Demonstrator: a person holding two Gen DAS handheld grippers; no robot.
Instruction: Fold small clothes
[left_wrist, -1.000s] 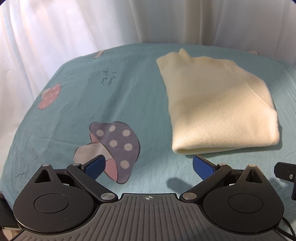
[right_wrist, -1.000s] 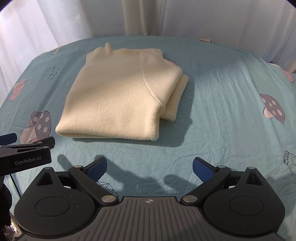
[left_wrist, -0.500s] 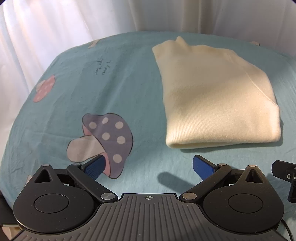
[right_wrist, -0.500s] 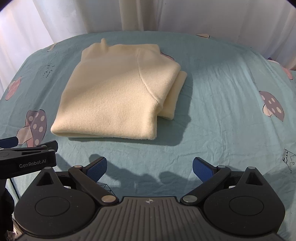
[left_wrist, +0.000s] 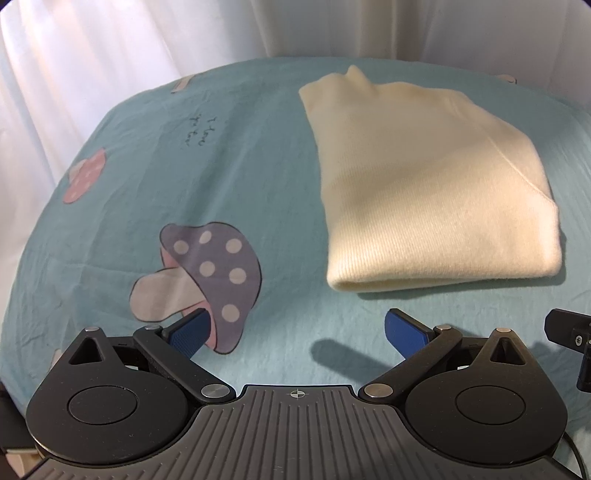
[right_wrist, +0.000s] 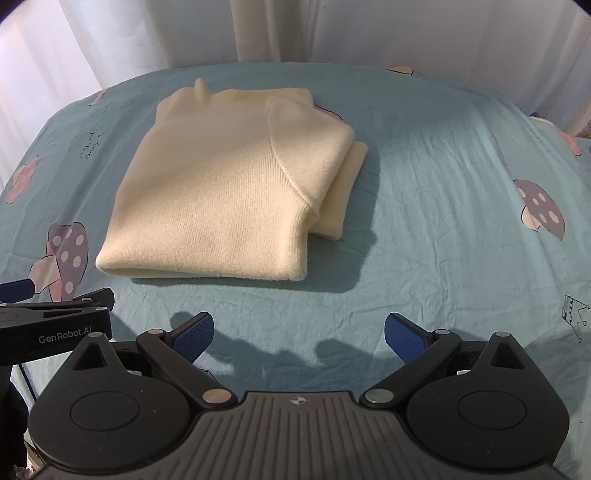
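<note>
Sweater (right_wrist: 236, 192) lies folded on the bed sheet (right_wrist: 424, 206), ahead of both your grippers and touching neither. Your left gripper (left_wrist: 295, 332) has it up and to its right; your right gripper (right_wrist: 299, 334) has it ahead and slightly left, seemingly nearer. Both sets of jaws stand apart, empty. Its near rolled edge runs crosswise to your fingers.

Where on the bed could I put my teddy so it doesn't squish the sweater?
Two bare patches: the sheet right of the cream sweater, as far as the spotted mushroom print there, and the stretch left of it, over the big mushroom print. The near strip, by both open grippers, is tighter.
</note>
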